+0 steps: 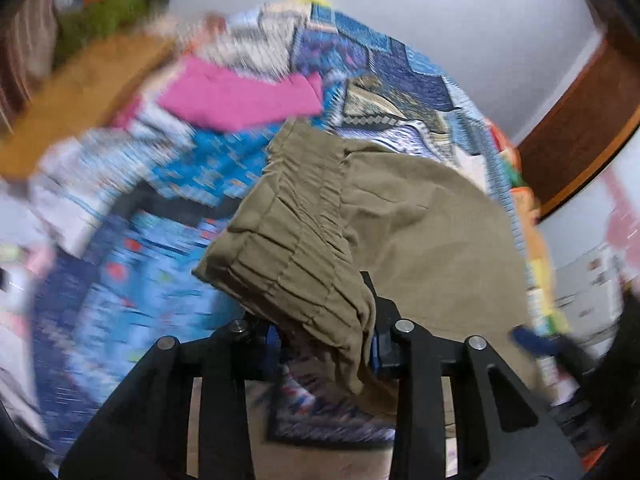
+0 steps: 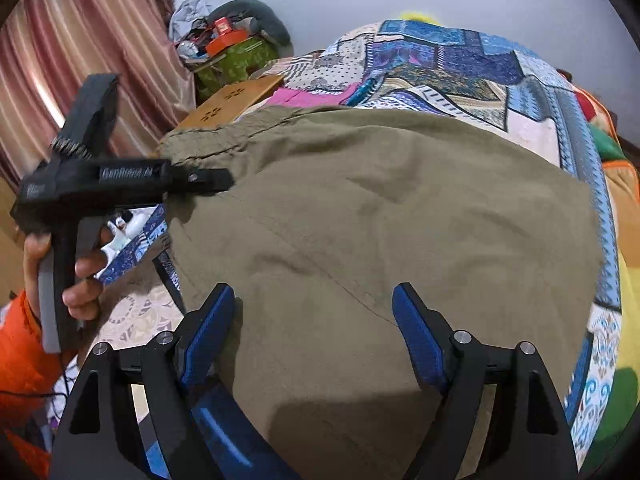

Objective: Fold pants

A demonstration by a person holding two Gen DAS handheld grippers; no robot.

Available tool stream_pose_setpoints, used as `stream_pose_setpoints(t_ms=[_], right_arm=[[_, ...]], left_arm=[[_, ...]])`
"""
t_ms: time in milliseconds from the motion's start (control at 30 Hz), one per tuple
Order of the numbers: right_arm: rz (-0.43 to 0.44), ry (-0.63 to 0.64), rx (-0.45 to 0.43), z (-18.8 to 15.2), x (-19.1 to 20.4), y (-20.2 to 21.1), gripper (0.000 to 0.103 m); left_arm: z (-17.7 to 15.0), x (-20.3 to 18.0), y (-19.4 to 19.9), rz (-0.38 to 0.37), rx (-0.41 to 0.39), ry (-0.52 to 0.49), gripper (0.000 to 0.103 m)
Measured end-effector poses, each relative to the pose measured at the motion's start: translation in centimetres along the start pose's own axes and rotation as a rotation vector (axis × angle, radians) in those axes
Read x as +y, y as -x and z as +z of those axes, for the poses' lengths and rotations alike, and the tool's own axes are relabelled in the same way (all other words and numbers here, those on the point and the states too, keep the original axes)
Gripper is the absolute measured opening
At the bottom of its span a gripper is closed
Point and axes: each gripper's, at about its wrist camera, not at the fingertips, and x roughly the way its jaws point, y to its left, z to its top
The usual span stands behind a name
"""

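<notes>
Lying spread over the patchwork quilt on the bed, olive-khaki pants run lengthwise from the gathered elastic waistband at the bed's left edge toward the right. Left gripper clamped on the waistband, fabric bunched and draped between its fingers. Right gripper spread wide over wrinkled cloth, gripping nothing. Pink garment near the bed's far side.

Motion blurs the quilt; the pants hide the left gripper's pads.

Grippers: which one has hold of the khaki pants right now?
The left gripper, fingers pinching the gathered waistband. The right gripper hangs open over the khaki pants.
</notes>
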Motion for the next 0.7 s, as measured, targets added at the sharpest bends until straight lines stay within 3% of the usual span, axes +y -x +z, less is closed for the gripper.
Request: stream_pose_setpoints(t_ms=[167, 267, 300, 500, 700], right_arm=[[-0.006, -0.048, -0.014, -1.2, -0.8, 1.7, 0.077], [-0.039, -0.071, -0.015, -2.6, -1.4, 2.8, 0.077], [-0.058, -0.080, -0.010, -2.9, -1.6, 3.1, 0.077], [-0.060, -0.156, -0.034, -4.6, -3.1, 4.6, 0.077], [-0.040, -0.198, -0.045, -5.3, -3.8, 4.3, 0.078]], left_arm=[[-2.1, -0.4, 2.3, 0.258, -0.077, -0.170, 0.034], [-3.2, -0.4, 3.4, 0.464, -0.136, -0.274, 0.034], [-3.3, -0.2, 3.7, 0.484, -0.144, -0.283, 0.034], [-2.8, -1.5, 7.3, 0.463, -0.235, -0.336, 0.031], [-0.8, -6.5, 11.2, 0.284, -0.338, -0.382, 0.028]])
